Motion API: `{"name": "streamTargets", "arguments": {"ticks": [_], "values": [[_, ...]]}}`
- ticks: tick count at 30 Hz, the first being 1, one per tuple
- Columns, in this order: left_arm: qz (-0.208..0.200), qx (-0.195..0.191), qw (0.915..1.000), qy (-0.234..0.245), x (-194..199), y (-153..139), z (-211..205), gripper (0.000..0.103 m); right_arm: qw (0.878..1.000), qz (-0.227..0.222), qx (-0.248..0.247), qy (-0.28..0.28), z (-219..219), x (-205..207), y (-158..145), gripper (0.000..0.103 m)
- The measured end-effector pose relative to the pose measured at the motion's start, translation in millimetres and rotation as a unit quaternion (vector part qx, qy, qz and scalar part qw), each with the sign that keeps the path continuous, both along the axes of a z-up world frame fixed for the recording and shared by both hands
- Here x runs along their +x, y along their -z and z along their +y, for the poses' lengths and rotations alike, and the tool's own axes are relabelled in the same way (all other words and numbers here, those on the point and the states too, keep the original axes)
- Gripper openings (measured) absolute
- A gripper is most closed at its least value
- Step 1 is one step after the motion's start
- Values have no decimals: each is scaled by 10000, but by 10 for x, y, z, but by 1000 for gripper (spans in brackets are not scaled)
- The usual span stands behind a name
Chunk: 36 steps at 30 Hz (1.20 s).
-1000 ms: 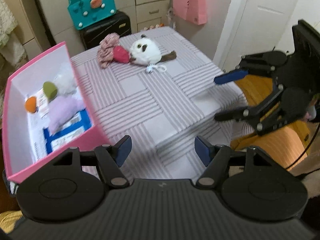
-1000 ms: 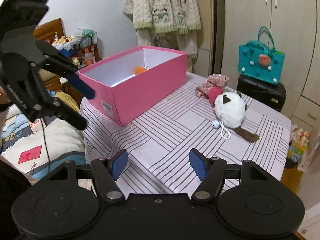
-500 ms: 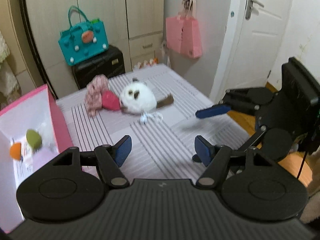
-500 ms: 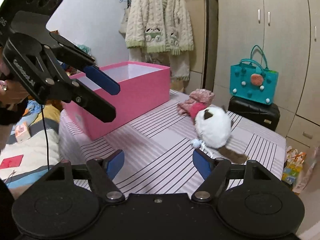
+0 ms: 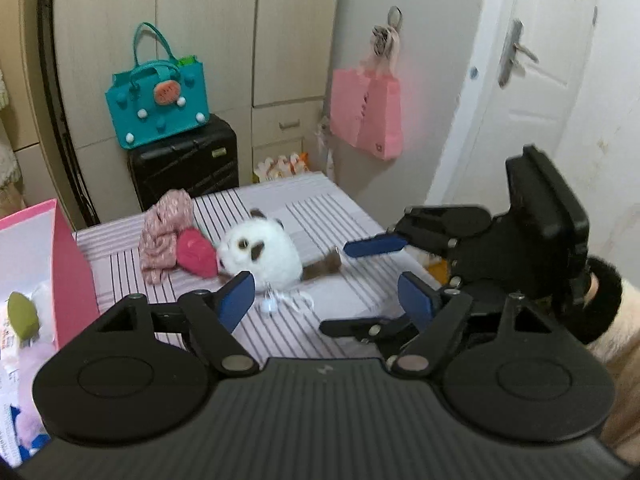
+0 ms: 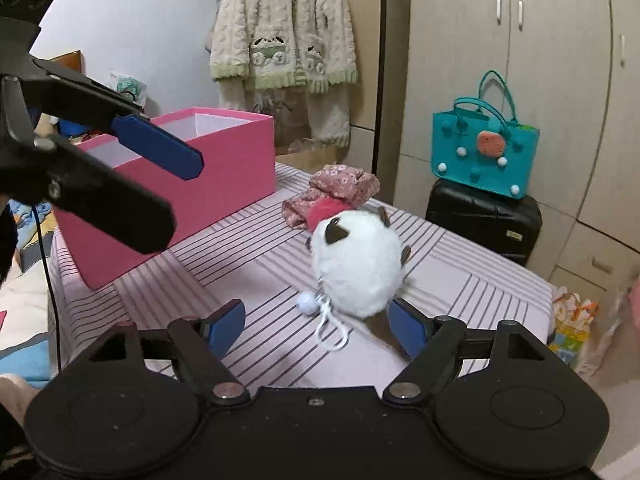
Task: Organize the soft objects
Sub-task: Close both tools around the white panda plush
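Observation:
A white plush toy [image 5: 264,256] [image 6: 356,268] with brown ears and a cord lies on the striped table [image 5: 320,216]. Against it sit a red soft piece [image 5: 196,256] [image 6: 328,208] and a floral cloth bundle [image 5: 164,232] [image 6: 344,184]. A pink box [image 5: 72,280] [image 6: 224,176] at the left holds a green soft thing [image 5: 22,316] and a lilac plush [image 5: 28,360]. My left gripper [image 5: 326,300] [image 6: 182,196] is opening, with nothing between its pads. My right gripper [image 6: 318,320] [image 5: 352,286] is also opening just short of the white plush, without touching it.
A teal handbag [image 5: 160,100] stands on a black suitcase [image 5: 184,160] behind the table. A pink paper bag [image 5: 368,112] hangs beside the white door [image 5: 532,80]. A knitted cardigan [image 6: 280,24] hangs behind the box. The table's right edge drops off near my right gripper.
Both grippers have moved in over the table toward the white plush, which now looks larger and closer. Both sets of jaws stand wider. The left view has swung away from the box.

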<state>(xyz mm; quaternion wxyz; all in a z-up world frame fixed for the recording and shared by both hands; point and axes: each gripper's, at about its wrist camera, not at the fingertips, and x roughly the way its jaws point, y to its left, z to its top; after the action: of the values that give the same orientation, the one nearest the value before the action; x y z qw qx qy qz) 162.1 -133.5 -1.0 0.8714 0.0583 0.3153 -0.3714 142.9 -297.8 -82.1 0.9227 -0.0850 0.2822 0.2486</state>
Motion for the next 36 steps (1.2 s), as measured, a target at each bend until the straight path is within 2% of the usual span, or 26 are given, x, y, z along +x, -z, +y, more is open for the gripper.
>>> {"name": "streamTargets", "arguments": {"ticks": [3,7,12,17,21,24,28,30,32,36], "values": [[-67,-255,9996,-129,81,8,-34,84,9999,-105,-27,-10,-41,162,45,83],[128,-514,9982,-282,211,93,-79,85,9998,-100,-41,-146,-61,330,87,83],[84,-467,9957,-796,343,286,-108,85,9993,-79,-330,-139,23,512,180,83],[141,-299,9928,-1150,502,522,-149,85,9998,-10,-165,-102,18,646,251,83],[249,-381,9897,-1357,584,686,-157,85,9998,-22,-122,-150,22,708,311,83],[304,-552,9864,-1517,631,772,-146,85,9998,158,-29,-127,12,807,359,83],[494,-646,9836,-1611,728,841,-170,85,9973,625,389,-40,-66,957,416,83],[593,-670,9822,-1652,774,876,-184,85,9969,640,449,-86,-67,972,431,82],[701,-697,9809,-1675,810,906,-185,85,9971,571,482,-137,-60,950,440,73],[692,-756,9794,-1740,816,933,-176,83,9980,441,439,-94,-32,873,433,68]]}}
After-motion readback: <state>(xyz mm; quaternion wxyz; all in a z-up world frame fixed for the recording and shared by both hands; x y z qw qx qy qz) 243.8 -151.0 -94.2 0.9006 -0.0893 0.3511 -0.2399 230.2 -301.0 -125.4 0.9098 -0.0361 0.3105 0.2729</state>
